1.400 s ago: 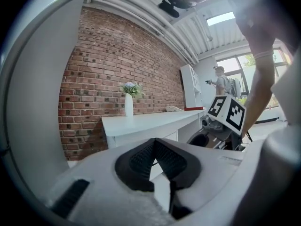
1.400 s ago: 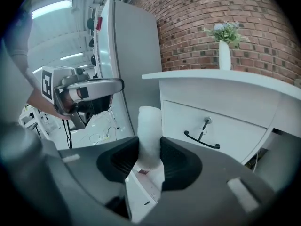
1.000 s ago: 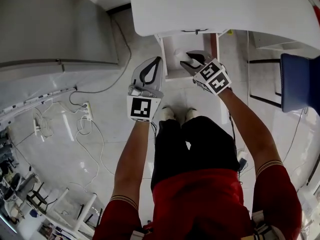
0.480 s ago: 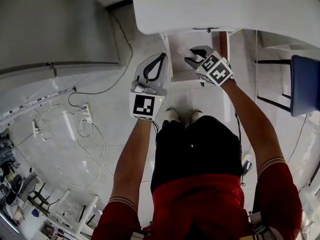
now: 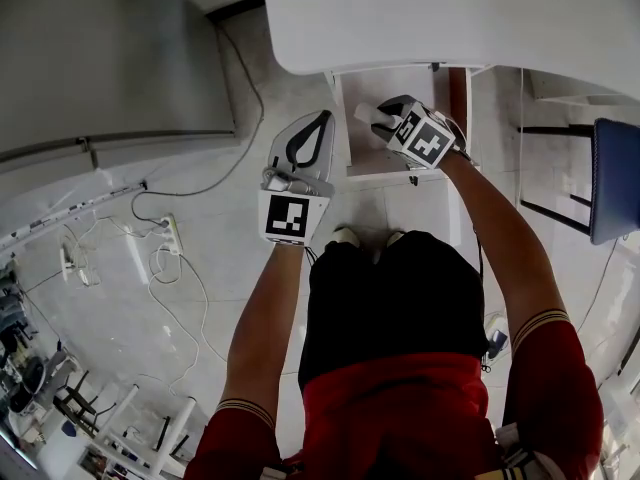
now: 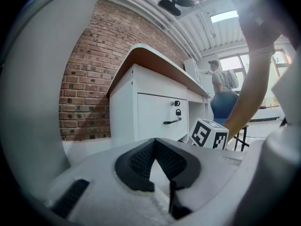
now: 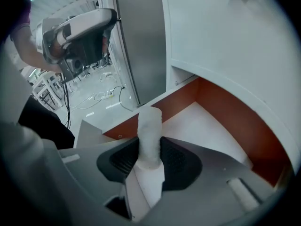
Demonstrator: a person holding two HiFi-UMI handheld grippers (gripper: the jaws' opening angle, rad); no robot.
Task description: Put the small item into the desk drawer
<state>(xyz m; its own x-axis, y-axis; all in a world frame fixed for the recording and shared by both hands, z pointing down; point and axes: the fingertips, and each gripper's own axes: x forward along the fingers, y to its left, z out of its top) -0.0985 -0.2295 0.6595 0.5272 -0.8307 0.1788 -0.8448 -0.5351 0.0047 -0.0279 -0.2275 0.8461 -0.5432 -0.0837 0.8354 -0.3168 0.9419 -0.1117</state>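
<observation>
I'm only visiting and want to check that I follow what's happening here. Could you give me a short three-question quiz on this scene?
1. True or false: the right hand-held gripper is clamped on a small white cylinder.
2. Multiple choice: the drawer under the white desk is A) pulled open, B) pushed fully shut, C) taken out and lying on the floor.
3. Fill in: the left hand-held gripper, its jaws together, holds ____.

Key: 1 true; 2 A; 3 nothing.
</observation>
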